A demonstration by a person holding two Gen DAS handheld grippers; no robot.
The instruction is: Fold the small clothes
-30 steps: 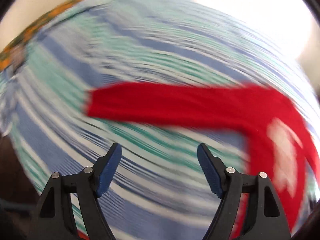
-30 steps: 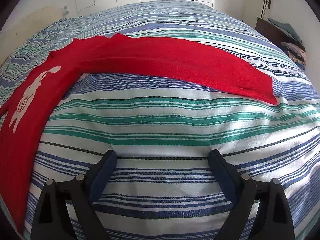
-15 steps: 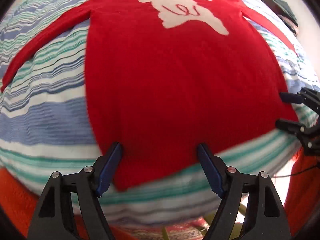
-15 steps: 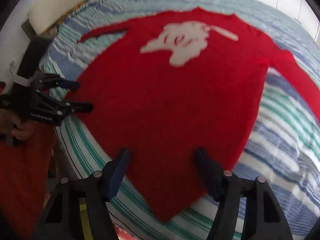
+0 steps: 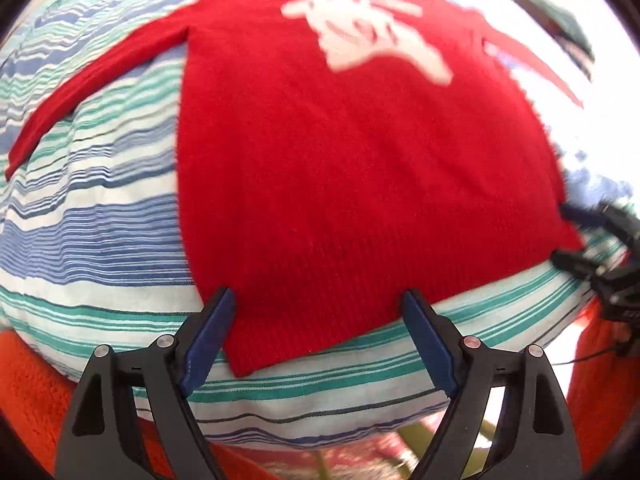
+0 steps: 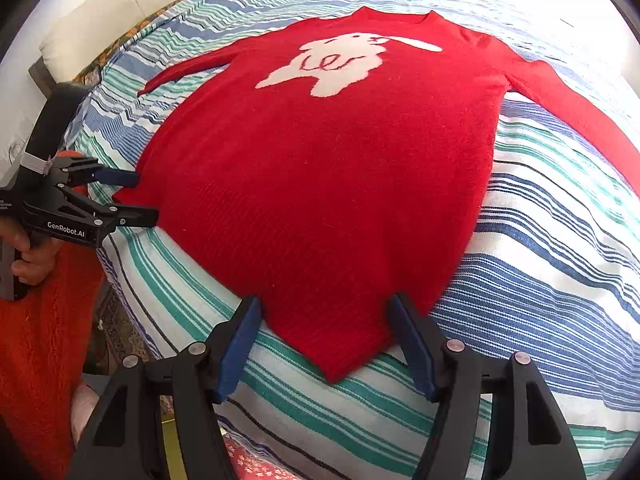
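A red sweater (image 6: 320,180) with a white animal on the chest lies flat, face up, on the striped bed cover (image 6: 540,280), sleeves spread to both sides. My left gripper (image 5: 316,296) hovers over one bottom hem corner (image 5: 244,360). Its jaws are opening, with the corner between them but not pinched. My right gripper (image 6: 324,300) is open astride the other hem corner (image 6: 336,372), its pads clear of the knit. Each gripper shows in the other's view: the left gripper (image 6: 144,196) and the right gripper (image 5: 560,234), both at the sweater's lower edge.
A person's hand (image 6: 28,264) in a fuzzy orange sleeve (image 6: 36,340) holds the left gripper. The bed's near edge drops to a patterned rug (image 6: 248,460). A white pillow (image 6: 80,36) lies at the far left. Dark furniture with clothes (image 5: 572,28) stands beyond the bed.
Both grippers swung from the sleeves to the sweater's bottom hem, one at each corner. The right jaws narrowed. In the last half second both views barely shifted.
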